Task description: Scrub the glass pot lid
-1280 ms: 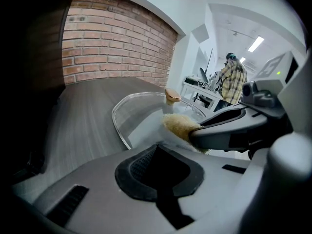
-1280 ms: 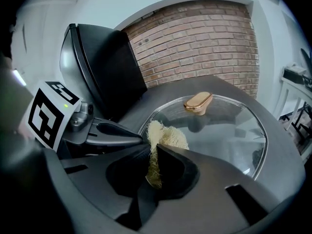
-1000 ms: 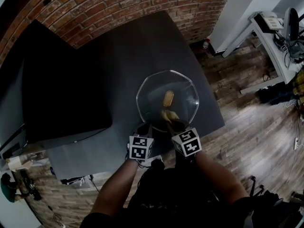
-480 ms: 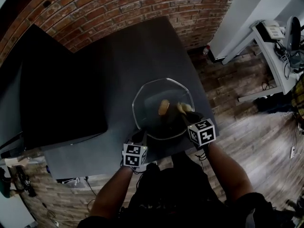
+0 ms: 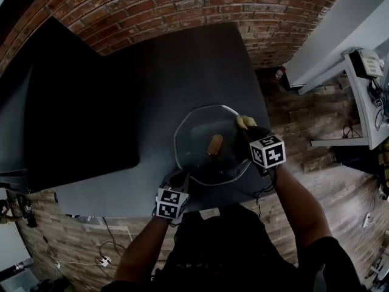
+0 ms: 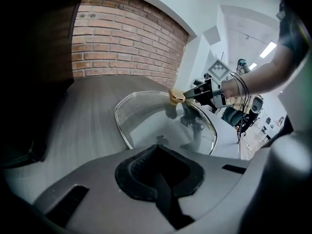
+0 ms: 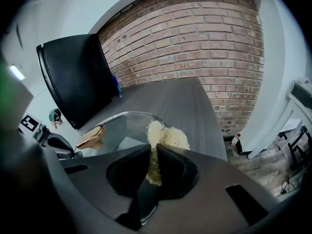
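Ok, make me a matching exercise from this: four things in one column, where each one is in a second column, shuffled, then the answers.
Things:
1. scrub pad
2. lid handle
3. left gripper
4. brick wall

Places:
A. at the near rim of the glass pot lid
B. beyond the far edge of the table
C. pinched between the jaws of the right gripper, at the lid's right rim
D. in the middle of the lid

Pairs: 1-C, 2-D, 3-A, 4-B
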`<state>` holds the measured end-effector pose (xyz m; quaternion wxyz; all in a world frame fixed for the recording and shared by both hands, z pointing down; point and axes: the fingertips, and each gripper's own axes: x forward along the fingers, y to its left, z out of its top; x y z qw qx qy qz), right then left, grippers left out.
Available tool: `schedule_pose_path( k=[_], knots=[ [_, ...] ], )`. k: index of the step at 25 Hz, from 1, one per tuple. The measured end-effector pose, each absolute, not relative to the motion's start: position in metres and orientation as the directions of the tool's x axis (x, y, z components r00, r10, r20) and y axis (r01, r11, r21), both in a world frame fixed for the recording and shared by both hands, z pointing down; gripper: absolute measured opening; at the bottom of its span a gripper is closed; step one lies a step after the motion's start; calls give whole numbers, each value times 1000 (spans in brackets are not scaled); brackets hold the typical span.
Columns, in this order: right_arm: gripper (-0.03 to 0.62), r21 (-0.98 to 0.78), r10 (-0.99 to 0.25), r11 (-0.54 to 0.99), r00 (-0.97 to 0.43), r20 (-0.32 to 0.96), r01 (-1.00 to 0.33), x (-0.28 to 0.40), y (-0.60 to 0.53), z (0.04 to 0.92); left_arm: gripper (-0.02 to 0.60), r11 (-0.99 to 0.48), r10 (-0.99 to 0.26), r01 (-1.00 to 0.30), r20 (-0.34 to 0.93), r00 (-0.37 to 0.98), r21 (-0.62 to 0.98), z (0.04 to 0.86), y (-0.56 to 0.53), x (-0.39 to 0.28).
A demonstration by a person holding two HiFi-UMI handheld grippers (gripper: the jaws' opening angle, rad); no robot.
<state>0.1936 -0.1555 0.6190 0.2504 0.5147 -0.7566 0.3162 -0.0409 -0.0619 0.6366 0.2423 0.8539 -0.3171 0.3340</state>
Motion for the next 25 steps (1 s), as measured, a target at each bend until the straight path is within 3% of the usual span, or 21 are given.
schedule_pose_path(
  k=[11,25],
  knots=[
    [47,-196,-591,335,-367,719,-922,188,-200,623,31,-641,-404,-738,725,558,212,637,-65,-44],
    [46,-191,-601,296,-338,724,-936,193,-150,622,31,-627,-393,-745,732,556,229,639,-67,-46]
  ],
)
